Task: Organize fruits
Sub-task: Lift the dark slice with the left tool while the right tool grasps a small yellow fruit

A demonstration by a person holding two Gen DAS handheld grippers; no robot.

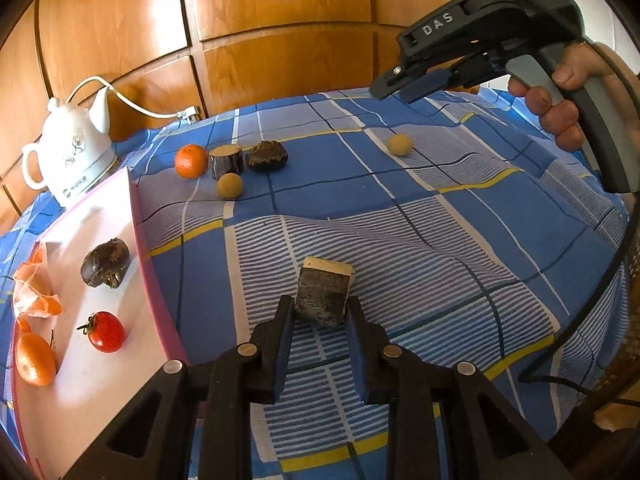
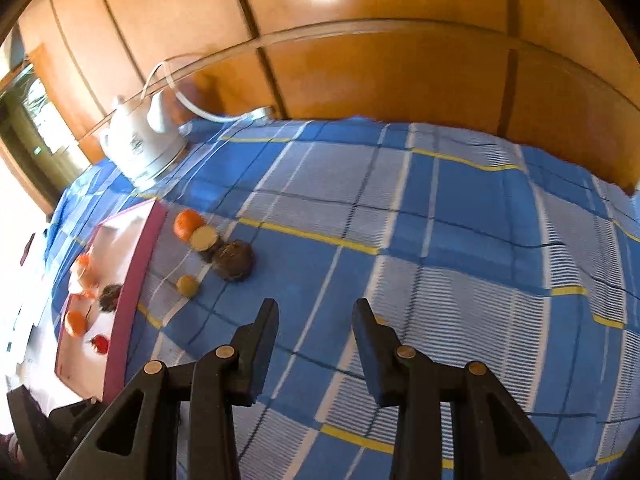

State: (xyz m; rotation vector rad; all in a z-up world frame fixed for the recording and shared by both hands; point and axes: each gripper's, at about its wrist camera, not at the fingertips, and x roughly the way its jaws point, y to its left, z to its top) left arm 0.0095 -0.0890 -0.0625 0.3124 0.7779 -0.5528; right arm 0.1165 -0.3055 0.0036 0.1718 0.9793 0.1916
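- Left gripper point(image 1: 320, 310) is tilted down toward the cloth, fingers pinched narrow on a cut sugarcane piece point(image 1: 325, 292), dark bark facing the camera, pale cut end on top.
- Left of those fingers sits a pink-edged white tray point(image 1: 136, 216) with a cherry tomato point(image 1: 105, 331), a dark water chestnut point(image 1: 105, 268) and a kumquat point(image 1: 35, 358).
- Further ahead: an orange point(image 1: 191, 161), another cane stub point(image 1: 226, 161), a longan point(image 1: 229, 185).
- Right gripper point(image 2: 315, 312) also angles down, fingers partly apart with only the blue plaid tablecloth point(image 2: 460, 240) between them.
- From the left camera you can see a hand point(image 1: 560, 100) wrapped round its handle, up to the right.
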